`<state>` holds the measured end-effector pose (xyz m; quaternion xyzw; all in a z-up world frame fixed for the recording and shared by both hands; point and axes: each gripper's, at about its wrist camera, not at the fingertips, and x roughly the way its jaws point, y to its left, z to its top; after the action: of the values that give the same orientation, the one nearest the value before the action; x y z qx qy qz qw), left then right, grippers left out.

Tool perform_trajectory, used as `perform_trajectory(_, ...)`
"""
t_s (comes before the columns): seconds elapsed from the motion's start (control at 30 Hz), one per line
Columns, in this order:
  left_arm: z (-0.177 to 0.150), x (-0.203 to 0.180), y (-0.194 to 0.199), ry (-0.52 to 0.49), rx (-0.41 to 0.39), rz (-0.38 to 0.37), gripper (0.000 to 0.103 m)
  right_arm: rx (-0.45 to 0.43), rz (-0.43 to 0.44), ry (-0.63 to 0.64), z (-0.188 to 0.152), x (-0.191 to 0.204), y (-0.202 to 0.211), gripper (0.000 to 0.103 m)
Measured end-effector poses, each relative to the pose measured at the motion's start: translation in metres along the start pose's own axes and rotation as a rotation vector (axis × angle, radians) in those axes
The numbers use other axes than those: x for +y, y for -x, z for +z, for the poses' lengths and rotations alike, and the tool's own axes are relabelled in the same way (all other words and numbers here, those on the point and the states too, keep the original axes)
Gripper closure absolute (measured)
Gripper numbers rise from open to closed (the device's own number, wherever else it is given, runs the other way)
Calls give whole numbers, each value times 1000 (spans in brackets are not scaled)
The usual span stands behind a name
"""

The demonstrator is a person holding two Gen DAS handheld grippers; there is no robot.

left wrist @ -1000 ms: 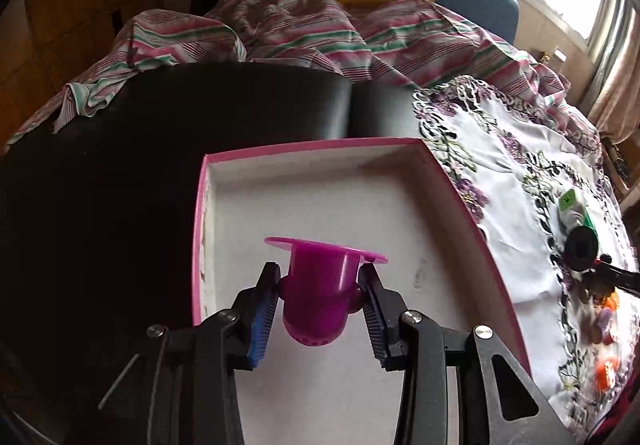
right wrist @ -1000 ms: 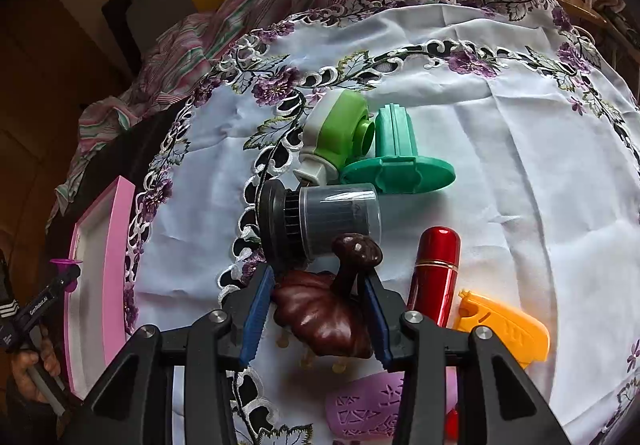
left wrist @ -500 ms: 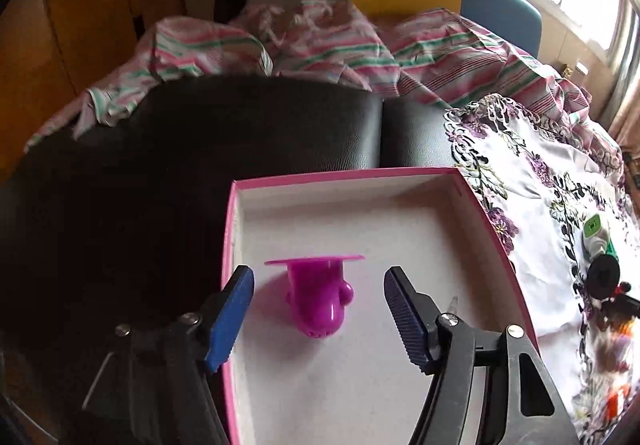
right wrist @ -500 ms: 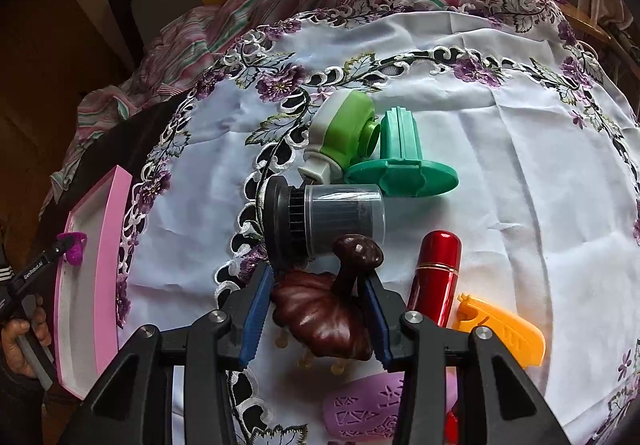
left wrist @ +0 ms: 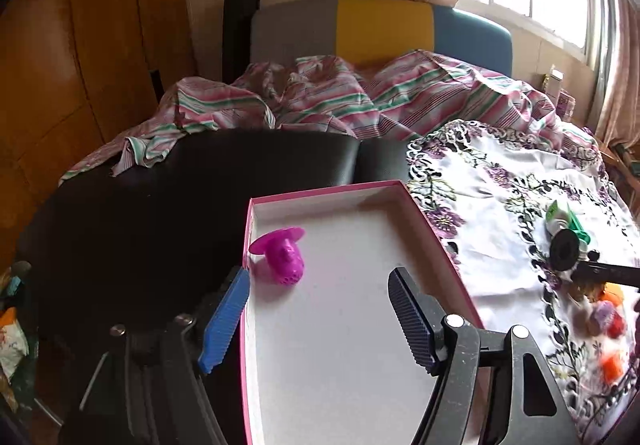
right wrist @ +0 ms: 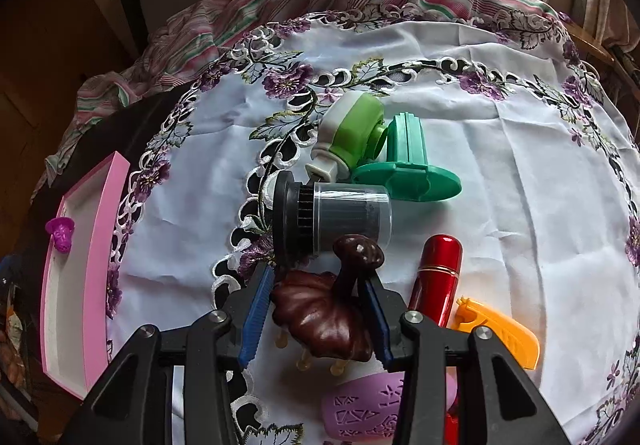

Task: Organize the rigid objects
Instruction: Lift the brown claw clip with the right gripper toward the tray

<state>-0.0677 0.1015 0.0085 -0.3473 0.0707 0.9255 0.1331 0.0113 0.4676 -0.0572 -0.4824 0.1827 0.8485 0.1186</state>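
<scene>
So the small magenta plastic cup-shaped strainer with a wide flange [left wrist: 280,255] is lying on its side near the left rim of the pink-edged shallow white box [left wrist: 434,241], and the left gripper [left wrist: 316,319] has just been opening its jaws, which stand apart with nothing between them, the strainer clear ahead of the pads. Over on the embroidered white tablecloth [right wrist: 500,149], the right gripper [right wrist: 316,315] is clamped narrow on a glossy dark-brown carved claw hair clip [right wrist: 324,315]. That clip looks light and stiff but slick, and the cream teeth underneath seem snappable, so I'd squeeze across the solid body, like it is now, not the stalk. Near it sit a black-capped clear jar [right wrist: 336,217] and a red metallic tube [right wrist: 438,277]. Can't read any brand or writing on these things
</scene>
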Motion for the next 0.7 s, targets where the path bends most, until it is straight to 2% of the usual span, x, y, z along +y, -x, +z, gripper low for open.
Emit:
perform_trajectory(0.27,-8,-7,28,-48,-34,41,30,-11,-32,49,-3,8,1,59)
perform_trajectory(0.7,-15,3,45,-48,-59,82,27,-20,-58,81,-5,12,2,59)
